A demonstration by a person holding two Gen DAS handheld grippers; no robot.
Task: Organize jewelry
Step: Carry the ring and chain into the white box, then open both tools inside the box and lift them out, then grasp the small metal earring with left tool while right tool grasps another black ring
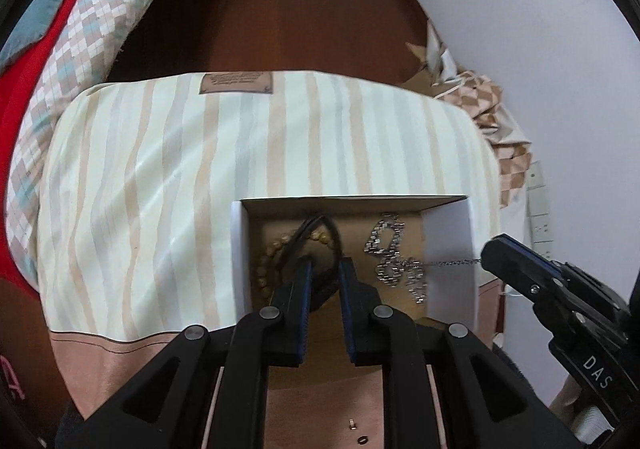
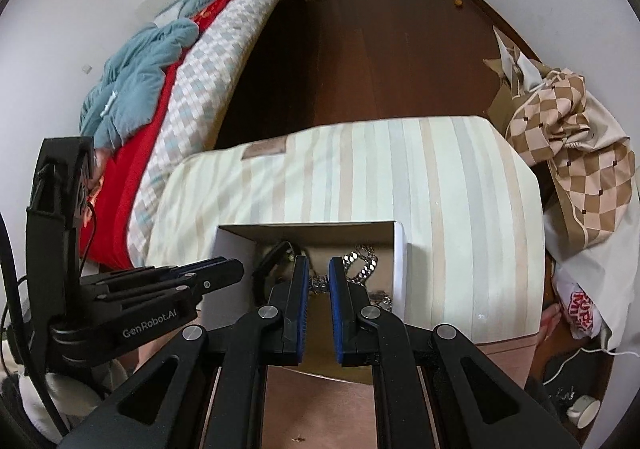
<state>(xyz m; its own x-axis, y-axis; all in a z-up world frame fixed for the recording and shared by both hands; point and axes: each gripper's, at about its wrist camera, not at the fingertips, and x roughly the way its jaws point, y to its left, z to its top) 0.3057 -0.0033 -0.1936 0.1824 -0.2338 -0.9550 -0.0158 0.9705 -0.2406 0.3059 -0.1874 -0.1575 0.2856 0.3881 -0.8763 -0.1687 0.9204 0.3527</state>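
The striped cushion (image 1: pixel 168 177) is filling most of both views, and the open cardboard box (image 1: pixel 448 225) is sitting on its near edge; everything below is placed relative to that box. Both grippers are tilting steeply down over it. The left gripper (image 1: pixel 325 273) is hanging above the box's left half, its jaws nearly together with a black cord (image 1: pixel 334 239) looping up between the blue pads (whether they are actually pinching it is hard to tell). The right gripper (image 2: pixel 318 283) is reaching over the box's right side, its jaws narrowly set and gripping a thin silver chain (image 2: pixel 319 283). That chain is running taut from the silver link jewelry (image 1: pixel 394 261) lying inside the box. A beaded bracelet (image 1: pixel 266 261) is resting in the left part.
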